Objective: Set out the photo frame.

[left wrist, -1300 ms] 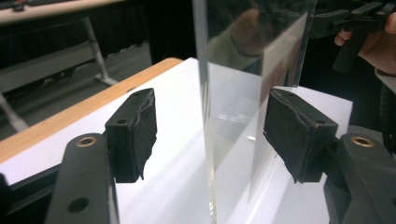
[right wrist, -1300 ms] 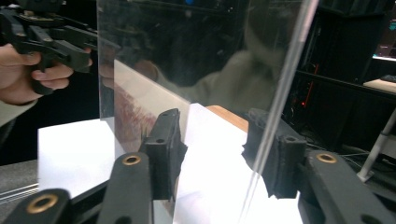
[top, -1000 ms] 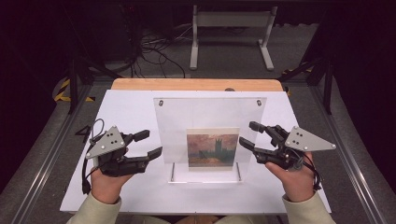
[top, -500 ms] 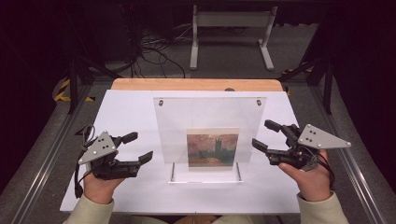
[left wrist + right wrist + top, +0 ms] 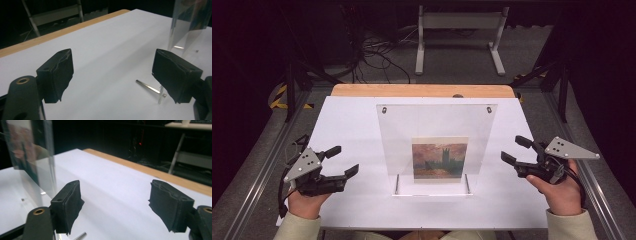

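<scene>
A clear acrylic picture frame point(image 5: 437, 125) stands upright in the middle of the white table point(image 5: 347, 120), with a small painted picture point(image 5: 440, 159) in its lower part. Two metal pins point(image 5: 397, 183) foot it at the front. My left gripper point(image 5: 344, 160) is off to the frame's left, apart from it, open; its jaws have just been opening with nothing between them. My right gripper point(image 5: 513, 149) is off to the frame's right, also open and just widened, with nothing between its jaws. The left gripper point(image 5: 112, 72) has the frame's edge point(image 5: 185, 30) ahead on the right. The right gripper point(image 5: 115, 202) has the frame's edge point(image 5: 32, 152) to its left.
A wooden strip point(image 5: 422, 90) runs along the table's far edge. Beyond it on the floor are a metal stand point(image 5: 459, 22) and loose cables point(image 5: 377, 55). Metal rails point(image 5: 607, 200) flank the table.
Both hands have drawn outward from the frame's sides and slightly lower, toward the table's near corners. Both pairs of jaws stand wider than before.
</scene>
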A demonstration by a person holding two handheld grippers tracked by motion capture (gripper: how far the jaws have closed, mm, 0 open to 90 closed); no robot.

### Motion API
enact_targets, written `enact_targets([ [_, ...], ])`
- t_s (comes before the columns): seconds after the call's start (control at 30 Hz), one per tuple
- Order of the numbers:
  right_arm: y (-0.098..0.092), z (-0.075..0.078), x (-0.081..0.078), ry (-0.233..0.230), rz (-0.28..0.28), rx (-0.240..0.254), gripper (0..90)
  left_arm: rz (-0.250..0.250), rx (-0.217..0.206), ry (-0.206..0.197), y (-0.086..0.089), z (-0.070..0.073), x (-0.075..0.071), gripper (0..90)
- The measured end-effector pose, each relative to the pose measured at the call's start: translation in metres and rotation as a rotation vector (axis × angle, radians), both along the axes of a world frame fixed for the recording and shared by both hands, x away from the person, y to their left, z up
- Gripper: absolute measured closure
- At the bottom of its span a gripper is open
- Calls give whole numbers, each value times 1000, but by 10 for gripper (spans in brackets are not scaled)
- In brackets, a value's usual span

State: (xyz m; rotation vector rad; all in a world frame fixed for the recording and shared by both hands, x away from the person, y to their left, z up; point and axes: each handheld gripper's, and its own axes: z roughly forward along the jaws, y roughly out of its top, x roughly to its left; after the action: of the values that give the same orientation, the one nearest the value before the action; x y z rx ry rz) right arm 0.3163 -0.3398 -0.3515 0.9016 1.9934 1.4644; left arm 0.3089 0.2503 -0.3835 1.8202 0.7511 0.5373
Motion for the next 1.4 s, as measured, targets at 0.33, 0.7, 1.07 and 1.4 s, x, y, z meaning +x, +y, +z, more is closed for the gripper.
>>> enact_targets([
  [0.33,-20,-26,8,76,-57,-9,196,32,-7,17,26,-29,5,144],
  [0.7,-26,-60,20,109,-54,-26,164,50,-16,38,39,-60,18,147],
  [1.07,-23,-94,29,153,-55,-46,166,49,-19,32,43,-79,27,146],
  [1.4,-18,-101,32,199,-71,-104,165,59,38,80,37,-83,32,147],
])
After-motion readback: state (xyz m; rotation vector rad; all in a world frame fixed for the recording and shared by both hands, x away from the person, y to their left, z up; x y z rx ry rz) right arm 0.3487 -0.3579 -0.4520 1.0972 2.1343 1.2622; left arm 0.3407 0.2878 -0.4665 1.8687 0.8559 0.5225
